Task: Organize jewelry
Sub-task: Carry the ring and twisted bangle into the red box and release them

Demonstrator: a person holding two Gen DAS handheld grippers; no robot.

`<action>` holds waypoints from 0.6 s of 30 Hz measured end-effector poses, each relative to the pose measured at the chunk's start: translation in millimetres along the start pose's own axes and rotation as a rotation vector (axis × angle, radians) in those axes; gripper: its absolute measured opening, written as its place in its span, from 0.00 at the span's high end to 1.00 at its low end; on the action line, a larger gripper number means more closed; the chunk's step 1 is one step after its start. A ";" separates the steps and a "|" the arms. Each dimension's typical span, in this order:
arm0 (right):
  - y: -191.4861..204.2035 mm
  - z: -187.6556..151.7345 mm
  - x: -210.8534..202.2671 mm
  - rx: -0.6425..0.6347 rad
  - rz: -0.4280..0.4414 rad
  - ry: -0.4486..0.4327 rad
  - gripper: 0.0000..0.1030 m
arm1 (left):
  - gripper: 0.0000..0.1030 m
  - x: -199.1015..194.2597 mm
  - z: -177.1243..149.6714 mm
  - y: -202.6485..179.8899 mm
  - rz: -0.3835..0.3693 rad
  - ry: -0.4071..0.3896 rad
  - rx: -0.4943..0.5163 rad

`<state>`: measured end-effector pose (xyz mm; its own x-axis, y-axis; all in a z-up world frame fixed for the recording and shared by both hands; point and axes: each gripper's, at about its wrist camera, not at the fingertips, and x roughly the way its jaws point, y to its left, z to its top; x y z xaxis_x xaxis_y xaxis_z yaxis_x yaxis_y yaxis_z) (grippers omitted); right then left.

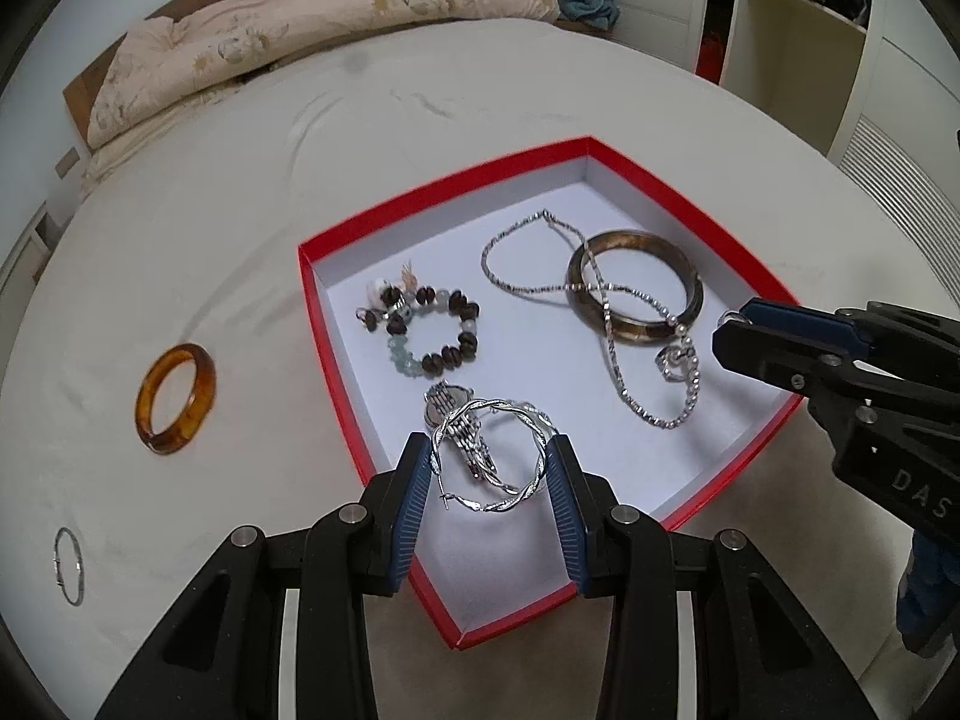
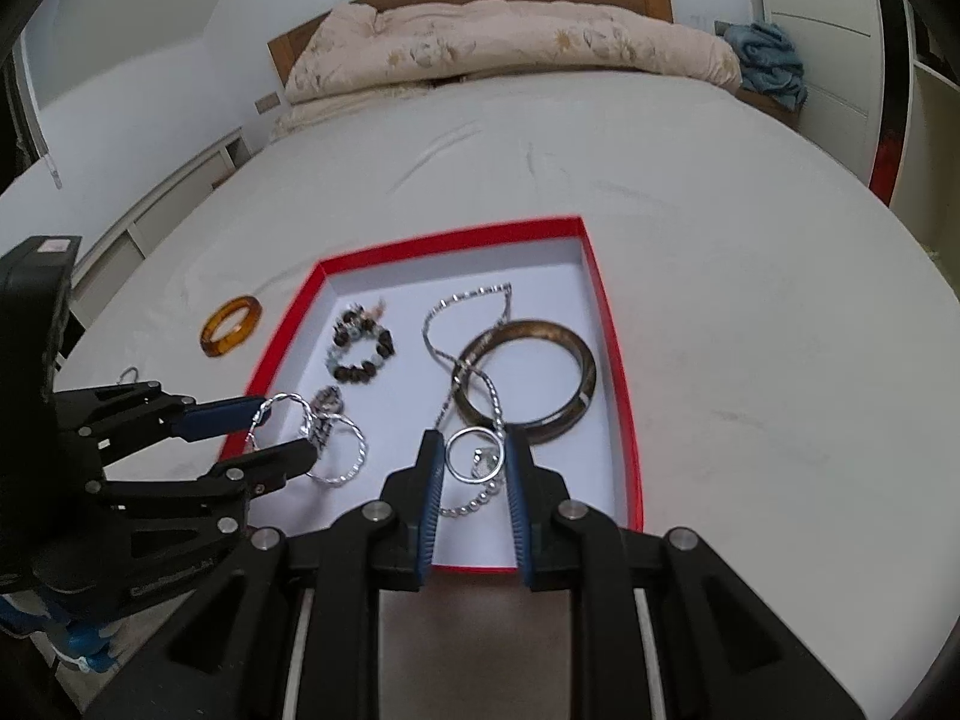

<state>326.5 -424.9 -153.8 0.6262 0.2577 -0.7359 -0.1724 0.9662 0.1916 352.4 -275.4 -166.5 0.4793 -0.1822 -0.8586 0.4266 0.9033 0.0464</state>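
bed [image 1: 252, 192], left gripper [image 1: 489, 468] clasping hoop earring [image 1: 492, 459]

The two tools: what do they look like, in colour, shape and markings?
Both tools are alike: black plastic linkage arms with round silver pins, ending in two flat fingers. The left tool has blue ribbed pads. The right tool has the same blue pads, and white raised letters "DAS" show on its black body in the left wrist view. No cables or sleeves are visible.
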 end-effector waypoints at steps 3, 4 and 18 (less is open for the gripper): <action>-2.9 -3.7 7.5 0.001 -0.017 0.024 0.81 | 0.62 4.4 -2.0 0.4 -0.005 0.009 -0.003; -3.5 -4.9 9.7 -0.002 -0.021 0.033 0.81 | 0.62 5.6 -2.6 0.5 -0.008 0.012 -0.005; 0.2 -6.6 12.4 -0.015 -0.059 0.060 0.80 | 0.62 9.3 -6.3 1.2 -0.030 0.029 -0.014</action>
<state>329.3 -421.6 -167.2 0.5893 0.1985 -0.7832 -0.1481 0.9795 0.1369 352.5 -273.6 -177.6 0.4436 -0.1979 -0.8741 0.4298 0.9028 0.0137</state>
